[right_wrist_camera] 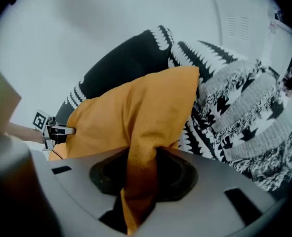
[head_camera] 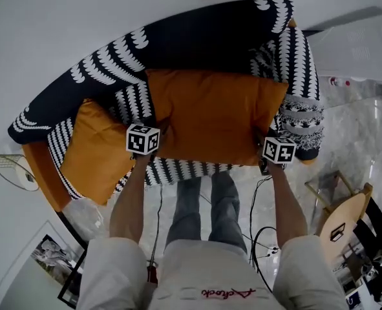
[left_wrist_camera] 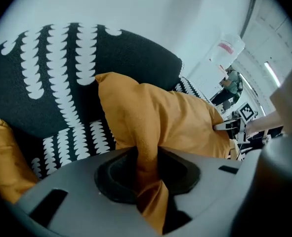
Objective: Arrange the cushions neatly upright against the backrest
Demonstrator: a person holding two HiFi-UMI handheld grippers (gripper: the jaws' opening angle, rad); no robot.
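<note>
A large orange cushion (head_camera: 213,115) is held over the middle of the sofa (head_camera: 178,41) seat, its broad face turned up toward the head camera and its far edge against the black-and-white backrest. Its near left corner is gripped by the left gripper (head_camera: 156,148) and its near right corner by the right gripper (head_camera: 264,147), both close to the seat's front edge. In the left gripper view, the left gripper (left_wrist_camera: 148,169) is seen narrowed onto a bunched fold of the large orange cushion (left_wrist_camera: 175,122), with fabric pinched between the pads. The same is recorded in the right gripper view: the right gripper (right_wrist_camera: 141,174) is clamped on a gathered fold of the large orange cushion (right_wrist_camera: 136,117). A second orange cushion (head_camera: 97,150) is noted toward the sofa's left end, leaning back, just beside the held one. A grey knitted cushion (head_camera: 302,118) is seen at the sofa's right end, against the armrest. Cables (head_camera: 258,231) are observed on the marble floor (head_camera: 346,134) in front of the sofa.
</note>
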